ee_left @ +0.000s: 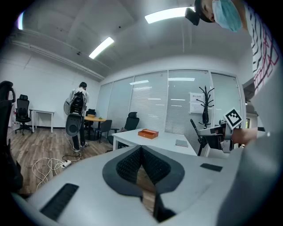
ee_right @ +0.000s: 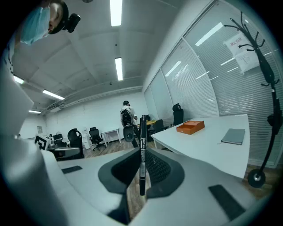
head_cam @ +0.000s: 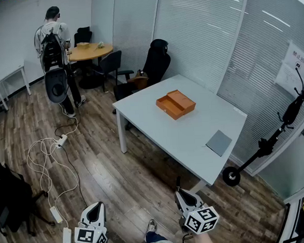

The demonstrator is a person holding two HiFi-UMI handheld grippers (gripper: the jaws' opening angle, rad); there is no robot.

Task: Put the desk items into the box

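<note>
An orange box [head_cam: 175,104] lies open on the white desk [head_cam: 168,133], also seen as the orange box [ee_right: 190,127] and the box [ee_left: 148,133] from the grippers. A grey notebook [head_cam: 219,142] rests near the desk's right edge. My right gripper [ee_right: 142,165] is shut on a black pen [ee_right: 142,154] that stands upright between the jaws; its tip [head_cam: 178,182] pokes up in the head view. My left gripper [ee_left: 141,165] is shut with nothing in it. Both grippers hang low over the wooden floor, well short of the desk, the left gripper [head_cam: 94,217] left of the right gripper [head_cam: 187,200].
A person with a backpack [head_cam: 56,52] stands by a round table [head_cam: 89,51] at the back. Black office chairs [head_cam: 153,66] stand behind the desk. White cables and a power strip [head_cam: 51,167] lie on the floor at left. A coat rack [head_cam: 277,130] leans at right.
</note>
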